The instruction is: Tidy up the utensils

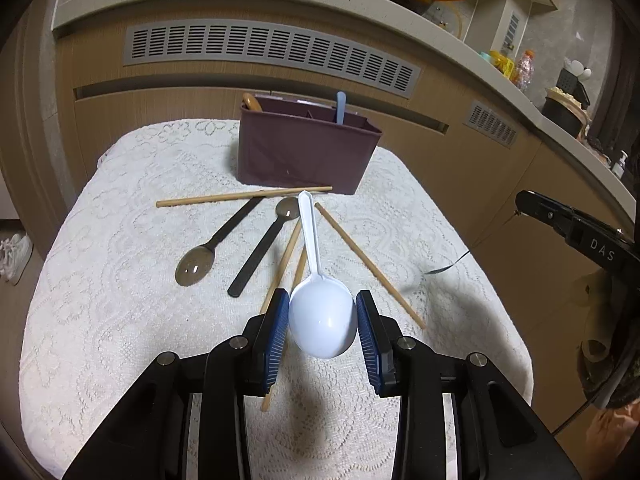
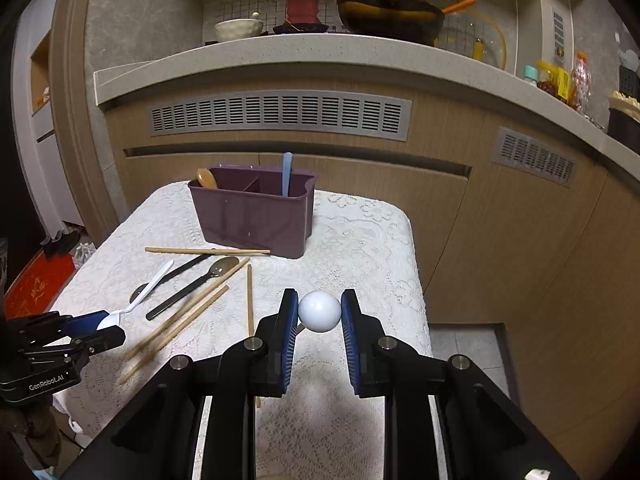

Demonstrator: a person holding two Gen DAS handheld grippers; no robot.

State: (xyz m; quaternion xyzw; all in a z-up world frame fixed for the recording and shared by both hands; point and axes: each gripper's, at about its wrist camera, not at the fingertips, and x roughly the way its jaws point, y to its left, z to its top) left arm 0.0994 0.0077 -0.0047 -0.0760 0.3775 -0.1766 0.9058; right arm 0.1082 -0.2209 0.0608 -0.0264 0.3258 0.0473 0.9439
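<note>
My left gripper (image 1: 322,306) is shut on the bowl of a white plastic spoon (image 1: 320,312), handle pointing away toward the purple utensil caddy (image 1: 308,156). It also shows in the right wrist view (image 2: 102,326) with the spoon (image 2: 148,288). My right gripper (image 2: 320,306) is shut on a second white spoon (image 2: 319,311), seen bowl-end on. Two dark metal spoons (image 1: 208,248) (image 1: 264,246) and several wooden chopsticks (image 1: 368,264) lie on the lace cloth. The caddy (image 2: 256,216) holds a wooden spoon (image 2: 207,179) and a light blue utensil (image 2: 287,172).
The small table (image 1: 100,280) with white lace cloth stands against a wooden cabinet (image 2: 460,220) with vent grilles. A counter (image 2: 320,52) above carries a pan, bowl and bottles. The floor drops off at the table's right edge (image 2: 420,280).
</note>
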